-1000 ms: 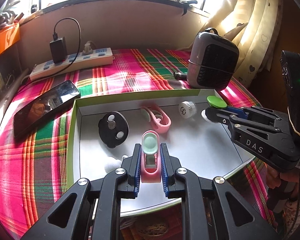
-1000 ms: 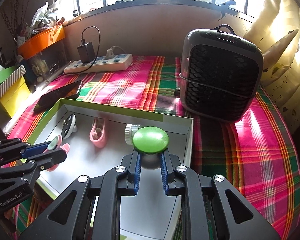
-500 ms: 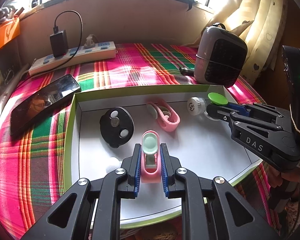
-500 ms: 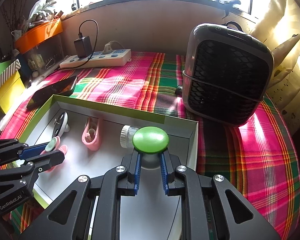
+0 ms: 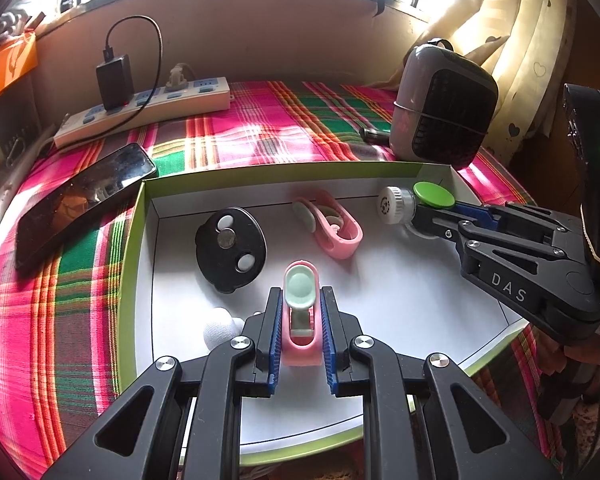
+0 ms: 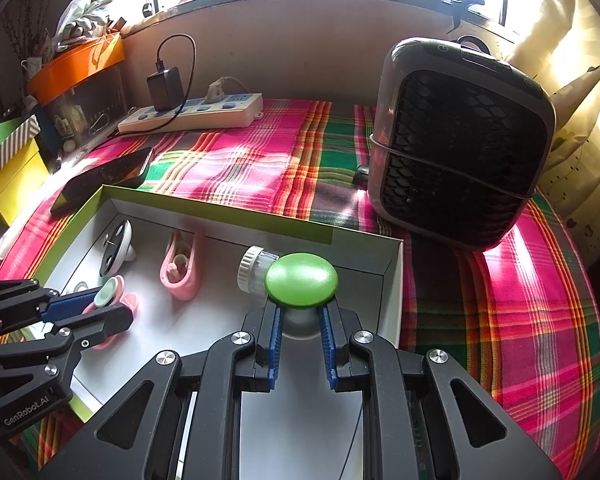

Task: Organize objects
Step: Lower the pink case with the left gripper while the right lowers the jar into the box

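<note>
Over box (image 5: 134, 240), left gripper (image 5: 300, 316) clamping pink clip (image 5: 300, 344)

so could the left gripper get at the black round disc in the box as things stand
Probably not yet. The path to the black disc looks free, with only bare box floor between, but the left gripper is shut on a pink clip and would have to drop it first.

Pink-green plaid cloth (image 5: 260, 128), green-rimmed white tray (image 5: 132, 240), black phone (image 5: 80, 196)

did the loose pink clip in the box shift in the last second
No. The loose pink clip still lies by the far wall of the box, between the black disc and white cap.
</note>
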A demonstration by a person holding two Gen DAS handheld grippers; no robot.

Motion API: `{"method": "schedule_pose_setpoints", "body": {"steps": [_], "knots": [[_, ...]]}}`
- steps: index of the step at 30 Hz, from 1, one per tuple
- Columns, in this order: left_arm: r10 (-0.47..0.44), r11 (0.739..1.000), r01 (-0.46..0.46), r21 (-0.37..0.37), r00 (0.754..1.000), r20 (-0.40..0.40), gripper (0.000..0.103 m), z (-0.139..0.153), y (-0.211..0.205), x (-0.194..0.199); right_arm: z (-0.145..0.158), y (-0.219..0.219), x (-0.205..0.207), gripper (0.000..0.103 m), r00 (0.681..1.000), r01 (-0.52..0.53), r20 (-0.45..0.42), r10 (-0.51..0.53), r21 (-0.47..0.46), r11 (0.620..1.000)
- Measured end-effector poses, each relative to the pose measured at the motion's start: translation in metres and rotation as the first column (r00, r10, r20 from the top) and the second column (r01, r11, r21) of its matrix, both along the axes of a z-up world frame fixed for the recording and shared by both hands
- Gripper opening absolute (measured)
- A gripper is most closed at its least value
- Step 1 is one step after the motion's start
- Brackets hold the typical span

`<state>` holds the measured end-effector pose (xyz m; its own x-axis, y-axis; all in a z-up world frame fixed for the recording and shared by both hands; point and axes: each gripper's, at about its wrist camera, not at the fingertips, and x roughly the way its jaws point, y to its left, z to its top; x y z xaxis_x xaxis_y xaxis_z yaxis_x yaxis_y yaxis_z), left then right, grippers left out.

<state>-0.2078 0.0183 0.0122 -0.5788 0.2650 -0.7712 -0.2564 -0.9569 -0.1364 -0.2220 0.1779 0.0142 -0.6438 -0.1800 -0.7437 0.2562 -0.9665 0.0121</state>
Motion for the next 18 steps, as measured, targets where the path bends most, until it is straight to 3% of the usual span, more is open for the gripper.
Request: {"method": "schedule_pose_setpoints", "body": {"steps": [18], "knots": [[0.006, 1.000, -0.006, -0.001, 1.000, 0.000, 0.018, -0.0001, 0.0008, 0.0002, 0.0005, 0.0004, 0.0025, 0.018, 1.000, 0.004, 0.000, -0.004, -0.007, 1.000]]}}
